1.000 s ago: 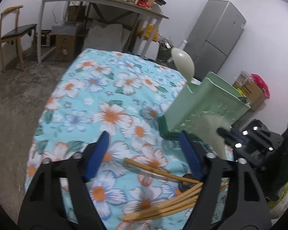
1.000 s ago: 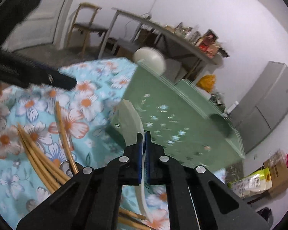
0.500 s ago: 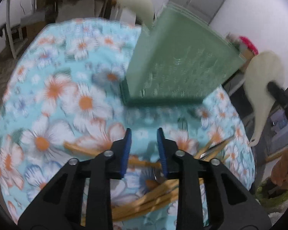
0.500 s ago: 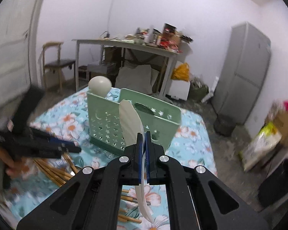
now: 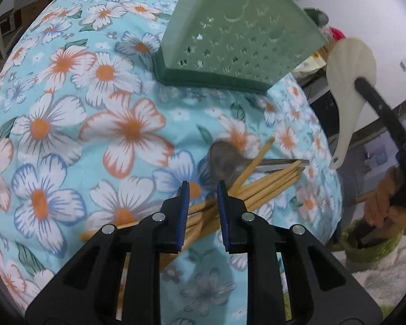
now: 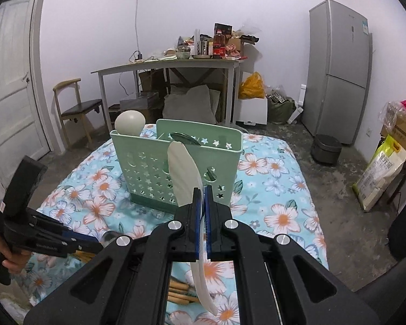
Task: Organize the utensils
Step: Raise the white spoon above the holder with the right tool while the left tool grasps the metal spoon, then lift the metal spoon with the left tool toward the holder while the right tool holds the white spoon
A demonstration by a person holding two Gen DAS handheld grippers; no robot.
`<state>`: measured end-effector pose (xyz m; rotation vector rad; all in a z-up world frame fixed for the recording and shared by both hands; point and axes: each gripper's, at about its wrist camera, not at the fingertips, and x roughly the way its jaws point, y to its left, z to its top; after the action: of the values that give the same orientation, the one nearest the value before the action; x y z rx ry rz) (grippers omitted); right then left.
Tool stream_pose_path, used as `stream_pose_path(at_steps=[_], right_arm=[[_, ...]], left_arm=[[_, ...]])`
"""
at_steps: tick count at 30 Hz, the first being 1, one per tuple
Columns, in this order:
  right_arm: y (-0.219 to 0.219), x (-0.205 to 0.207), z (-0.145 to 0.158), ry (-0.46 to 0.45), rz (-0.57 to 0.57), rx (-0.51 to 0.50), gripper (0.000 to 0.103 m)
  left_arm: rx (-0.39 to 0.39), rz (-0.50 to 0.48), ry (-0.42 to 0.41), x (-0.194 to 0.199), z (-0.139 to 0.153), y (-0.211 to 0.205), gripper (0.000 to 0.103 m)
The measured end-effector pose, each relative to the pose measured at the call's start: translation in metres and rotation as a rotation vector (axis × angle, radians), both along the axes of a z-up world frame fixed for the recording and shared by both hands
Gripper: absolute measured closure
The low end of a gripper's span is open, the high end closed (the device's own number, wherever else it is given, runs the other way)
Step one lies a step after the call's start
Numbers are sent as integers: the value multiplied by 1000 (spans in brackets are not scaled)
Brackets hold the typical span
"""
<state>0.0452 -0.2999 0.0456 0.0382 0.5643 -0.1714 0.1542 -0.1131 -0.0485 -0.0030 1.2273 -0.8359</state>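
Observation:
A green perforated utensil holder (image 6: 176, 162) stands on the floral tablecloth; it also shows in the left wrist view (image 5: 238, 46). A cream ladle head (image 6: 130, 123) and a dark utensil stick out of it. My right gripper (image 6: 202, 189) is shut on a cream rice paddle (image 6: 185, 174), held in the air in front of the holder; the paddle also shows in the left wrist view (image 5: 349, 81). My left gripper (image 5: 202, 187) is narrowly open, low over a pile of wooden chopsticks (image 5: 262, 184) and a metal spoon (image 5: 224, 159).
The floral-clothed table (image 6: 270, 189) drops off at its right edge. Behind it are a cluttered desk (image 6: 176, 62), a chair (image 6: 75, 105), a grey fridge (image 6: 338, 70), a door at the left, and bags on the floor at the right.
My left gripper narrowed its jaws and moved down over the chopstick pile. My right gripper lifted the rice paddle up and back from the table, facing the holder.

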Motion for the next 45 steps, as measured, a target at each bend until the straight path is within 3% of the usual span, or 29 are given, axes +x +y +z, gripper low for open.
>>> stream_pose_path(at_steps=[5,10,15,21,26,30,41,45], right_arm=[[5,2,0,0,13,6,100],[7,4,-2,7,14,3,100],[7,6,-3,11,10,7,100],[8,9,-5,16,11,20,100],[9,10,-6,16,10,22,100],[9,9,-6,16,11,23,100],[14,9,-6,2,-2,26,100],[15,8,-2,-17,-4,25,100]], left_arm=[[-26,23,27,4,-5,-3,82],[-163,72,101,17,-3,7,71],[-266,97,167,26,-3,13,69],[-228,107,172,32,-10,11,70],[-209,113,158,34,-16,3,80],[-200,110,139,32,-17,0,98],[-162,149,-144,11,36,9,102],[-129,169,-289,-1,64,19,102]])
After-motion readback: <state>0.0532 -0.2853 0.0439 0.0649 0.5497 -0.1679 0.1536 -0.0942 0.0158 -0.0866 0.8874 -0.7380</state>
